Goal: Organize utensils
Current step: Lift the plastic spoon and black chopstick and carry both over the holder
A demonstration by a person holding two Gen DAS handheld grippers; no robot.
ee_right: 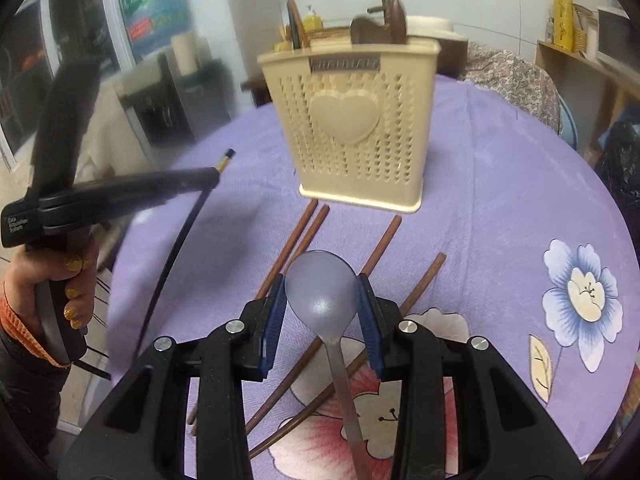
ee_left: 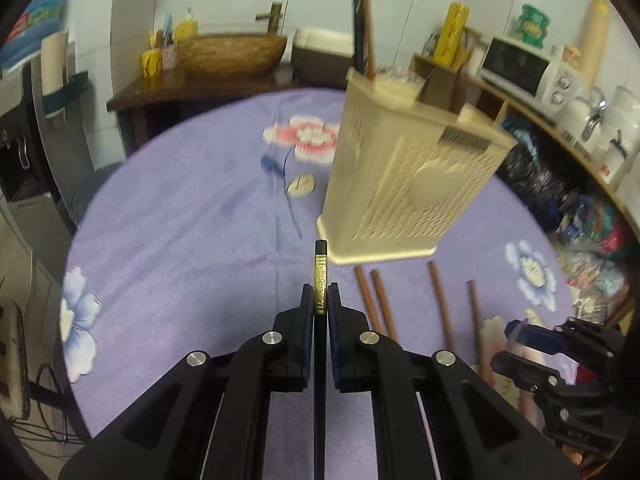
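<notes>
Gripper-wise, the left pinches a black chopstick and the right clamps a spoon by its rounded bowl above the desk, so it could slip before reaching the holder.

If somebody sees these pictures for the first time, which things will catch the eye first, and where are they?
First, the cream perforated plastic utensil holder with a heart on its side stands upright on the purple flowered tablecloth. The right gripper clamps the bowl of a grey metal spoon; the left gripper pinches a black chopstick with a gold band. Brown wooden chopsticks lie before the holder.
</notes>
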